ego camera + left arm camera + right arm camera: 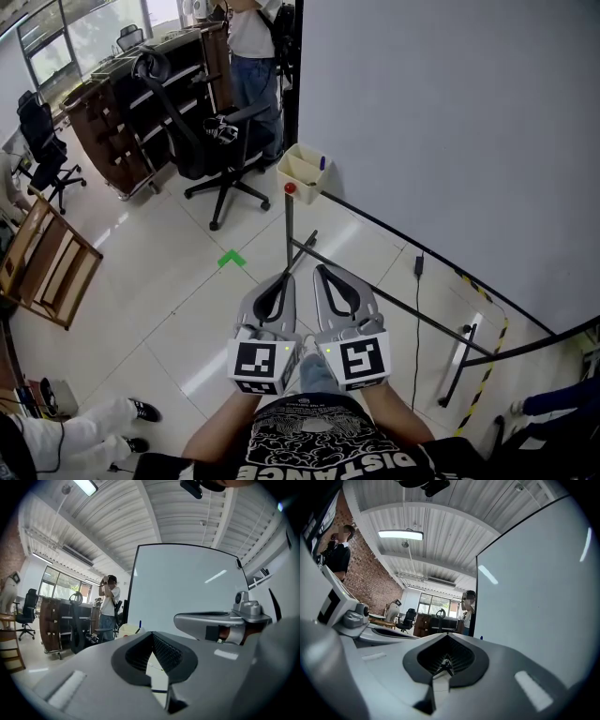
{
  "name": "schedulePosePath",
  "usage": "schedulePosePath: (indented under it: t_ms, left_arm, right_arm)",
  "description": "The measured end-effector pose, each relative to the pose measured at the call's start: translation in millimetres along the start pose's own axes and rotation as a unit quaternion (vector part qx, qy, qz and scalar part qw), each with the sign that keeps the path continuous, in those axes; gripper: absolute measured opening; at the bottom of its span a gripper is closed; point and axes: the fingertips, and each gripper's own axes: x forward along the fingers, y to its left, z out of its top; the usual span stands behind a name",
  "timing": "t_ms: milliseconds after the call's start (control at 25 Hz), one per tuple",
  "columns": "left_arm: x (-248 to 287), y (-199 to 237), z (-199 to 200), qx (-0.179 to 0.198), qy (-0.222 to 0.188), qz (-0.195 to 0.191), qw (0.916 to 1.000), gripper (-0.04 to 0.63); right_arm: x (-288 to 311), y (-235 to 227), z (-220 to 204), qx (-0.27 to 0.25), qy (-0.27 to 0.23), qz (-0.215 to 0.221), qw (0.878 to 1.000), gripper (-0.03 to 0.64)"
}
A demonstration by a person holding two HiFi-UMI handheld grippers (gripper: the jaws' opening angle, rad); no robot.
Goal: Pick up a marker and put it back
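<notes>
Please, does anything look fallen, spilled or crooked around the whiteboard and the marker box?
Nothing stands out. The blue marker sits in the box beside the whiteboard edge, and the floor shows no spill.

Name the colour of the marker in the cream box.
Blue slim marker; clearest in head view.

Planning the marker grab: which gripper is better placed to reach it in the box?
Right, probably. The marker stands at the box's right side, roughly straight ahead of the right gripper; the left gripper sits slightly off-line. Both pairs of jaws are shut, empty.
</notes>
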Motion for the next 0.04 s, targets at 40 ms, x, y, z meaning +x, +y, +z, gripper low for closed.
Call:
schedulePosePath:
  t_ms: [40]
  left_arm:
    - [-1.0, -0.5, -0.1, 0.0, 0.0, 0.0, 1.0, 0.005]
  right_arm:
    - [-0.8, 0.6, 0.0, 0.0, 0.0, 0.0, 1.0, 0.0]
